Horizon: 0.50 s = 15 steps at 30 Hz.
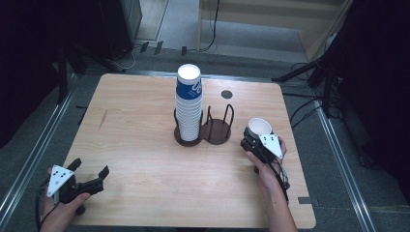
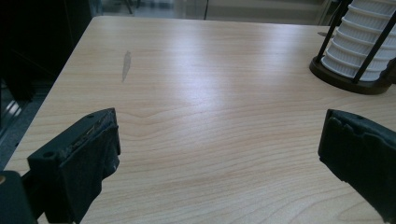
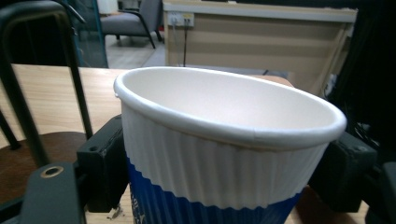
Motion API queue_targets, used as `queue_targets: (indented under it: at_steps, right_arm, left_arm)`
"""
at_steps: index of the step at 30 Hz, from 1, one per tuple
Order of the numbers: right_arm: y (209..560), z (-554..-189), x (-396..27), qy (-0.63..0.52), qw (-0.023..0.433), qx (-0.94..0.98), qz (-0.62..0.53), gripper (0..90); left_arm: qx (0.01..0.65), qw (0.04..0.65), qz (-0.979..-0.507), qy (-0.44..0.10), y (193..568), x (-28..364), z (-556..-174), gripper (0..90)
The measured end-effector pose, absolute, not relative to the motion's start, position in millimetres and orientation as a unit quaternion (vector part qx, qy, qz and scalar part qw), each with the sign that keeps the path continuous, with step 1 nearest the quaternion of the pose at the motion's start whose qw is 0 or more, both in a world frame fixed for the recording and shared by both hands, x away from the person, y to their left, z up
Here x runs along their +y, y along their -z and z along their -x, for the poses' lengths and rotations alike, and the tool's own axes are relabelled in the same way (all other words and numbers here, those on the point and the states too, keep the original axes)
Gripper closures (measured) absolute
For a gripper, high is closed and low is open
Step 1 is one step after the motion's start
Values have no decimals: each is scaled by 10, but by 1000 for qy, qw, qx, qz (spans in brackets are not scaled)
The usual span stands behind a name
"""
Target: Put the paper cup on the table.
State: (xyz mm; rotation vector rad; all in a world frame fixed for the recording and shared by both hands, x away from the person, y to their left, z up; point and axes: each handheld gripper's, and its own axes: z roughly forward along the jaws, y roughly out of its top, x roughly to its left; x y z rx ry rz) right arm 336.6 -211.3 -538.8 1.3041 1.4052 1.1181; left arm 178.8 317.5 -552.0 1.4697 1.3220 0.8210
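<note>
A white and blue ribbed paper cup (image 1: 260, 126) stands mouth up between the jaws of my right gripper (image 1: 254, 140), just right of the dark wooden cup holder (image 1: 218, 134). In the right gripper view the cup (image 3: 224, 154) sits close up, with a black pad against each side of it and my right gripper (image 3: 219, 172) shut on it. A tall stack of matching cups (image 1: 188, 104) fills the holder's left ring, and the right ring holds nothing. My left gripper (image 1: 89, 176) rests at the table's front left, open, and between its jaws (image 2: 219, 140) there is bare wood.
The light wooden table (image 1: 135, 140) has a round cable hole (image 1: 226, 94) at the back. A holder rod (image 3: 18, 93) rises at the left of the right gripper view. The stack's foot (image 2: 359, 51) is at the left gripper view's top right. Cables and stands lie on the floor around.
</note>
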Motion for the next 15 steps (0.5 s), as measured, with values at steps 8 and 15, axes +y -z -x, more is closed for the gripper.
queue_targets:
  at_steps: [8, 15]
  right_arm:
    - [5407, -3398, -2129, -448, 433, 572, -533, 178]
    - [5418, -3417, -2141, -445, 425, 579, -535, 168]
  left_arm:
    - [542, 481, -601, -336, 5521, 3174, -1790, 0]
    - [543, 480, -601, -336, 5520, 3174, -1789, 0]
